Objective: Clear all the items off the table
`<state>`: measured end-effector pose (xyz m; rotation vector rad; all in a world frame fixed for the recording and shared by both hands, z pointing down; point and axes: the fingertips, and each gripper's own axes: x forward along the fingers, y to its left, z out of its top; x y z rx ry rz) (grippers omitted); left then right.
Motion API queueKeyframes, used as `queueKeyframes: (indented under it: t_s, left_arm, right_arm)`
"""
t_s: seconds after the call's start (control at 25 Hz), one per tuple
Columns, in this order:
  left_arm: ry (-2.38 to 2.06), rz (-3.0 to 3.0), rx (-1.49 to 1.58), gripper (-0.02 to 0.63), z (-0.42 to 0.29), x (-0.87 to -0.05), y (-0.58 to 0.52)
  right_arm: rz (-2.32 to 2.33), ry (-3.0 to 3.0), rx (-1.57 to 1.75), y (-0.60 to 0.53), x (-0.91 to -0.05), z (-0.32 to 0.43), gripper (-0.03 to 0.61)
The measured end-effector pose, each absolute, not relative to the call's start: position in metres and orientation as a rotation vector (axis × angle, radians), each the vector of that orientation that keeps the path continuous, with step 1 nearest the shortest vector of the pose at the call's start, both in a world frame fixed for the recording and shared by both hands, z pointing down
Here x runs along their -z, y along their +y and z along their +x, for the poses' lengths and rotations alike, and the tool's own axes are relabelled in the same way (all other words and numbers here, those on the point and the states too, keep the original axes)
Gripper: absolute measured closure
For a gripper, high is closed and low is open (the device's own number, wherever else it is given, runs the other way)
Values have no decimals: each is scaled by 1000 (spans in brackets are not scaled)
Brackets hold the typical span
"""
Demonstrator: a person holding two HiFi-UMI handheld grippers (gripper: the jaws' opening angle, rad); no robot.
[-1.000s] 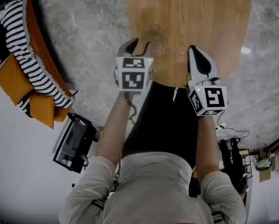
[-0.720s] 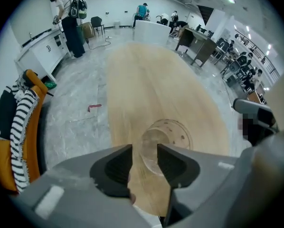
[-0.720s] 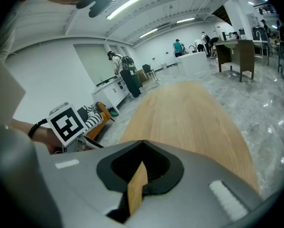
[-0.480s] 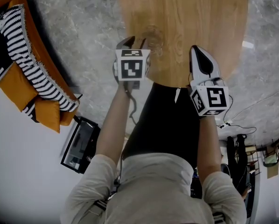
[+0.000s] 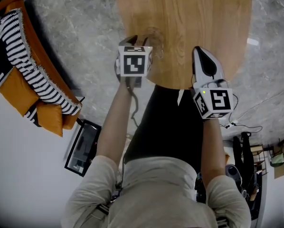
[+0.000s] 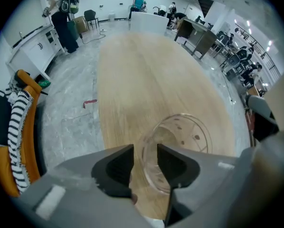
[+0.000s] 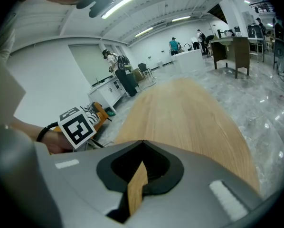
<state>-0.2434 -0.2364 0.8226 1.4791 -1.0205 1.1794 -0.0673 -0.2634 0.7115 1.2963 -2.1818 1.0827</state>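
Note:
A clear plastic cup (image 6: pixel 182 144) stands near the front edge of the long wooden table (image 6: pixel 146 75), the only item I see on it. My left gripper (image 6: pixel 145 151) has its jaws drawn close on the cup's near wall, one jaw inside the rim and one outside. In the head view the cup (image 5: pixel 155 36) shows faintly just beyond my left gripper (image 5: pixel 135 42), whose tips the marker cube hides. My right gripper (image 5: pixel 202 56) rests over the table's (image 5: pixel 199 13) front edge, shut and holding nothing. In its own view the right gripper (image 7: pixel 141 167) shows only a thin slit.
An orange sofa with a striped blanket (image 5: pixel 23 65) sits on the floor to the left. A dark flat box (image 5: pixel 82 146) lies on the floor near my left side. Cables (image 5: pixel 246 122) trail at the right. People (image 6: pixel 61 13) stand far off by counters.
My left gripper has moved forward onto the cup's rim and its jaws have narrowed from spread to close together. The right gripper has hardly moved.

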Motion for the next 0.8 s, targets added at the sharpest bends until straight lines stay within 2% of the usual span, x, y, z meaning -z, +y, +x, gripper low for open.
queueKeyframes:
  t_s: [0.48,0.68,0.8]
  left_arm:
    - [-965,1437,-1239,446,-245,-843,-228]
    - [-1021,1440,-1282,560,-252,-845,-231]
    - [-1033,1453,-1324,571,-254,-846,-231]
  right_arm:
    - [1302,-2179,-1093,-258,-713,-58,572]
    - [1299,-2180,-1097,-257,-712,-55,572]
    - [1299,-2185,-1096,-257,-713,-53,572]
